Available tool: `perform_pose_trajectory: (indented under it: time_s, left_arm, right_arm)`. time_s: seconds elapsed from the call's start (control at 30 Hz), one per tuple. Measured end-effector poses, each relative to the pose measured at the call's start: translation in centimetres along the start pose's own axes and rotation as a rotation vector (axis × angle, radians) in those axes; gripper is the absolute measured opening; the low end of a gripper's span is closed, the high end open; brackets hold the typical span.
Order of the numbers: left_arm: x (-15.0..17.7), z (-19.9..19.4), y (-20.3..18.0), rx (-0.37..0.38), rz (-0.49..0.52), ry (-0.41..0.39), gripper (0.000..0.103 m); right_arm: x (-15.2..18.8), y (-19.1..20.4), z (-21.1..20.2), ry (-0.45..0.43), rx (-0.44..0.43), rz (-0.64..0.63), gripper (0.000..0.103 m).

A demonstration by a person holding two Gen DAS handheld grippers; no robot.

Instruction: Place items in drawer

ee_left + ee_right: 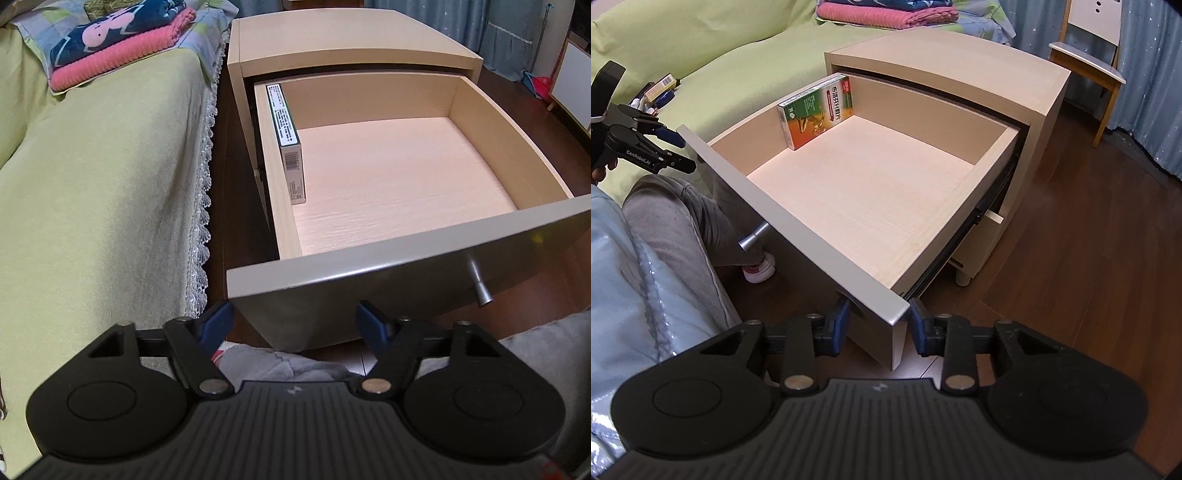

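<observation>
The wooden drawer [406,254] stands pulled out of the nightstand [332,40]. A medicine box [287,125] stands on edge against its left wall; in the right wrist view its green and orange face [816,110] shows. My left gripper [295,321] hovers open and empty before the drawer front, between it and the bed, and the right wrist view also shows that left gripper [683,153]. My right gripper [879,325] is shut on the near right corner of the drawer front [798,221]. Small boxes [659,90] lie on the bed behind the left gripper.
A bed with a green cover [92,184] runs along the left of the nightstand, with folded blankets [122,44] at its head. A metal knob [753,238] sticks out of the drawer front. A person's grey-trousered leg [676,210] is below it. A chair [1089,62] stands behind.
</observation>
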State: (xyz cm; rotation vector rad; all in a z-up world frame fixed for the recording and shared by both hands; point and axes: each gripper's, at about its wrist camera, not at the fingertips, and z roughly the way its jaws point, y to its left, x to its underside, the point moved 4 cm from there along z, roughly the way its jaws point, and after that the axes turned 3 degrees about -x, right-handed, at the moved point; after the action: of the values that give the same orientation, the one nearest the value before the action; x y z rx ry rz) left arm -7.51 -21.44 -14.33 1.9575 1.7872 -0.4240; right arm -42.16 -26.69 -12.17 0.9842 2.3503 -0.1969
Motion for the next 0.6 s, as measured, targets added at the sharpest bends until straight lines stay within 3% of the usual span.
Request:
perform_pose_trajectory:
  time_s: [0.6]
  left_arm:
    - [-2.6,1.5,-0.3,-0.032,0.039,0.021,0.071]
  right_arm:
    - [-1.3,-1.1,0.6,-0.007,0.020,0.017,0.030]
